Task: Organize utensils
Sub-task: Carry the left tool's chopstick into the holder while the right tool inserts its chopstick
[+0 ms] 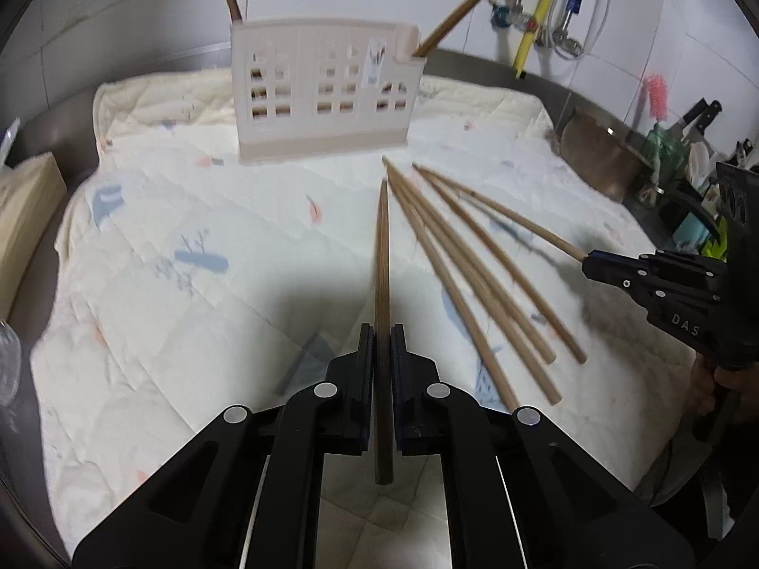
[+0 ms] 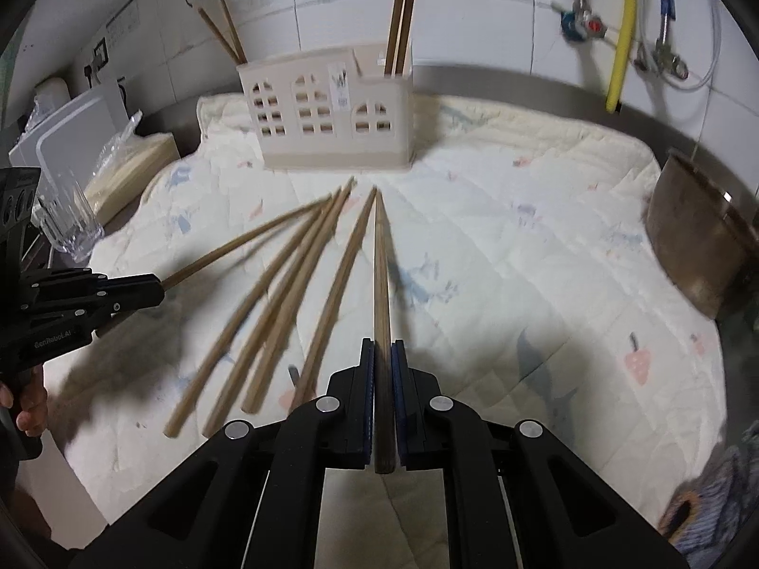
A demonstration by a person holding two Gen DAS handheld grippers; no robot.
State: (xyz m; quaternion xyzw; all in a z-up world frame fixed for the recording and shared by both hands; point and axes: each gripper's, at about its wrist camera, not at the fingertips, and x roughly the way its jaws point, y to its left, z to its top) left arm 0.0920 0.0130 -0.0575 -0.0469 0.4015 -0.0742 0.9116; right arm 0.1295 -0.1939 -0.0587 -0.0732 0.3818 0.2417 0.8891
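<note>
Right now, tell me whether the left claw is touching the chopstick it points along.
Touching. In the left wrist view the left claw has its fingers pressed against both sides of the chopstick, with no gap showing.

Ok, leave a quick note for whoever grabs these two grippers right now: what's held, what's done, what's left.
Left gripper: shut on one chopstick, pointing at the holder.
Right gripper: shut on another chopstick, aimed the same way.
Done: some chopsticks already stand in the holder's end compartments.
Left: drop in both held sticks, then the four loose chopsticks lying on the quilted mat.
</note>
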